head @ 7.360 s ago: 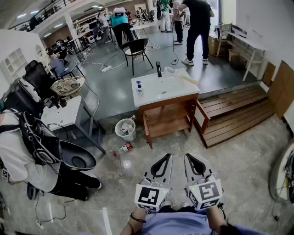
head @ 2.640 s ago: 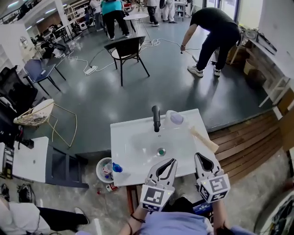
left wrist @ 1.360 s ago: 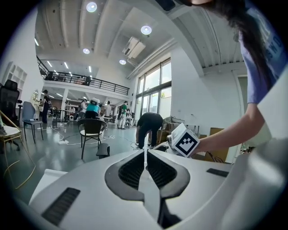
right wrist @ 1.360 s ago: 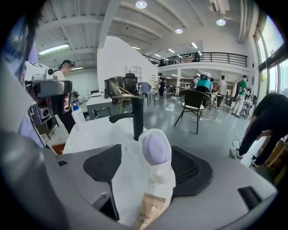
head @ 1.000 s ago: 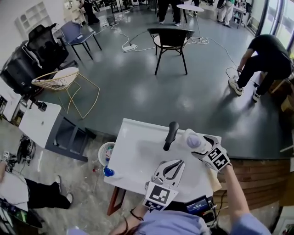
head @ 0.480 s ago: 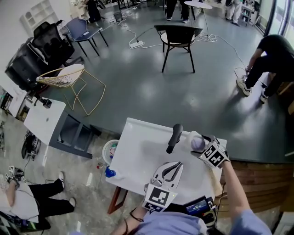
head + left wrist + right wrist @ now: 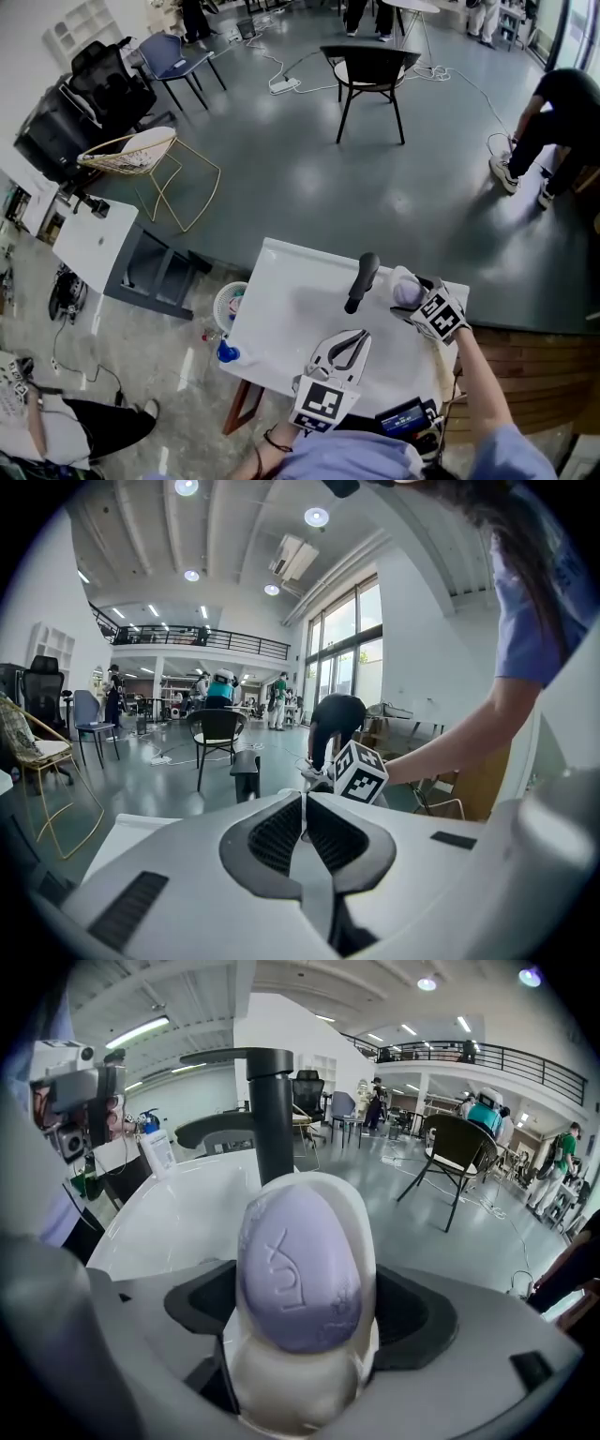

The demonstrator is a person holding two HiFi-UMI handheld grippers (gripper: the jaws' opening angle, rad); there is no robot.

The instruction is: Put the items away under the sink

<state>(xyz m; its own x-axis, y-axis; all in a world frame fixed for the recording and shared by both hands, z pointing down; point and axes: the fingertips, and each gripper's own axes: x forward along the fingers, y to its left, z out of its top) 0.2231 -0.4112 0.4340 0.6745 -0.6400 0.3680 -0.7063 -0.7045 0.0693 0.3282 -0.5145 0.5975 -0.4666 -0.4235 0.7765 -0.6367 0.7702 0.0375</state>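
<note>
A white soap dish (image 7: 305, 1372) carries a purple soap bar (image 7: 300, 1274). My right gripper (image 7: 305, 1321) is shut on the dish, one jaw on each side. In the head view the soap dish (image 7: 404, 289) is at the back right of the white sink top (image 7: 291, 319), right of the black faucet (image 7: 361, 280), with the right gripper (image 7: 418, 301) on it. I cannot tell whether the dish is off the surface. My left gripper (image 7: 351, 337) hovers shut and empty over the sink's front edge. In its own view the left gripper (image 7: 303, 803) points at the faucet (image 7: 246, 772).
A blue-capped spray bottle (image 7: 225, 352) stands at the sink's front left corner, also seen as the bottle (image 7: 156, 1148). A waste basket (image 7: 229, 303) sits on the floor left of the sink. A wooden piece (image 7: 442, 367) lies along the sink's right edge. A person (image 7: 553, 112) bends over at the far right.
Since 2.6 s ago my right gripper has reached from the sink's front to the back right and shut on the soap dish. Over the last second neither gripper has visibly moved.
</note>
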